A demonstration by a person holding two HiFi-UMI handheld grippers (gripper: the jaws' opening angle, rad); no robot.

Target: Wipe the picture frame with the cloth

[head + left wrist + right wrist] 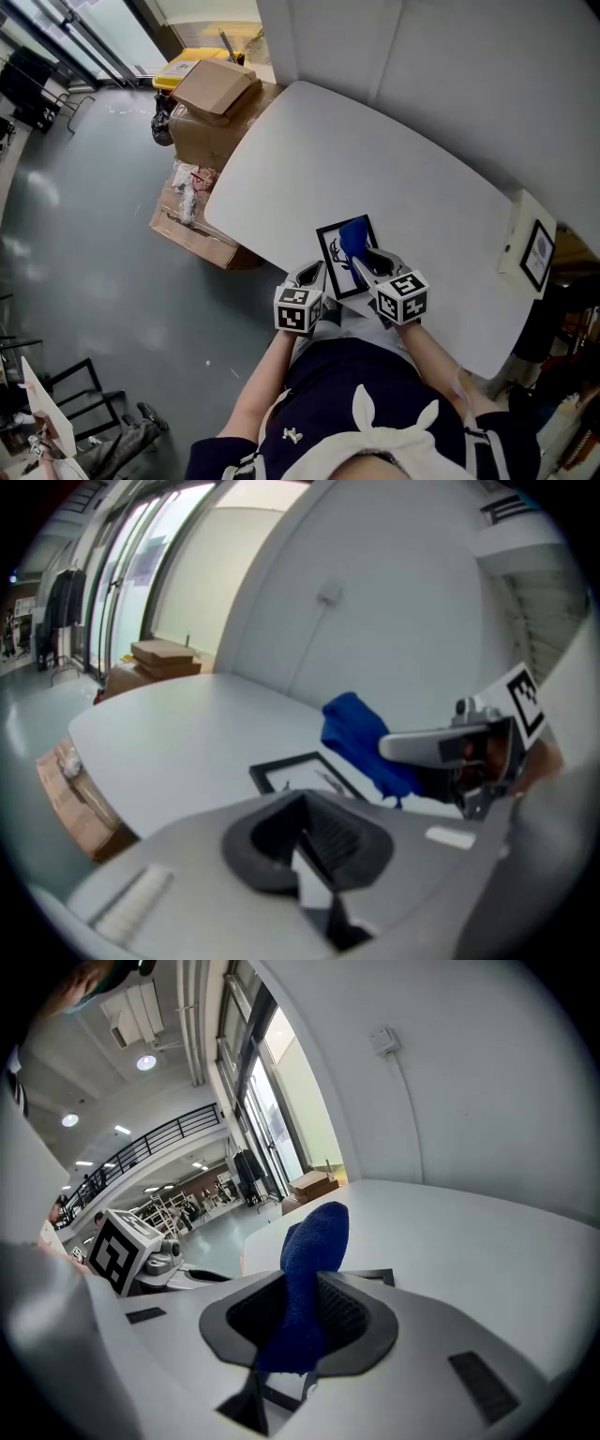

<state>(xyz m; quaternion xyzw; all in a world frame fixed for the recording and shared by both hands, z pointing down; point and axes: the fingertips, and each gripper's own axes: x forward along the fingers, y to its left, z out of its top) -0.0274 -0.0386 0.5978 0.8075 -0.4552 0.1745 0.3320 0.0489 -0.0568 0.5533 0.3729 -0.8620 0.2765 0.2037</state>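
Right gripper (300, 1321) jaws pinch the cloth (317, 1237) over the picture frame (328, 258) — its own view shows left gripper (314, 855) jaws nearly closed.

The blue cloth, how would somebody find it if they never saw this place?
Look at the big white table, then at the black picture frame lying near the person's edge. The cloth hangs over that frame, pinched in the right claw. It is the only bright blue, soft thing there.
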